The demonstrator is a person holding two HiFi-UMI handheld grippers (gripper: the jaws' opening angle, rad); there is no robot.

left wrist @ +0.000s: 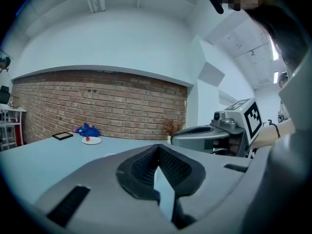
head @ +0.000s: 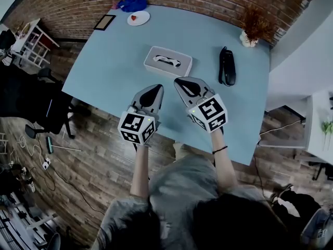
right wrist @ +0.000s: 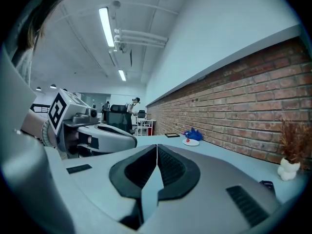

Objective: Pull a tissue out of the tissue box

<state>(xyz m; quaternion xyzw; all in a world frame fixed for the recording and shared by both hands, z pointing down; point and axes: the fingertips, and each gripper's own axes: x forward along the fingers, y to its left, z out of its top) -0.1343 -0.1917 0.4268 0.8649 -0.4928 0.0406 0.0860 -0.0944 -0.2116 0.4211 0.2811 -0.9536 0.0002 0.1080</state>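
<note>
A white tissue box lies on the light blue table, a tissue showing in its top slot. Both grippers hover over the table's near edge, short of the box and side by side. My left gripper points at the box's near left side with its jaws closed tip to tip and nothing between them. My right gripper is just below the box's right end, also shut and empty. In both gripper views the box is hidden behind the gripper bodies.
A black handset-like object lies right of the box. A small vase of dried plants stands at the far right corner. A plate with something red, a blue cloth and a dark frame sit along the far edge by the brick wall.
</note>
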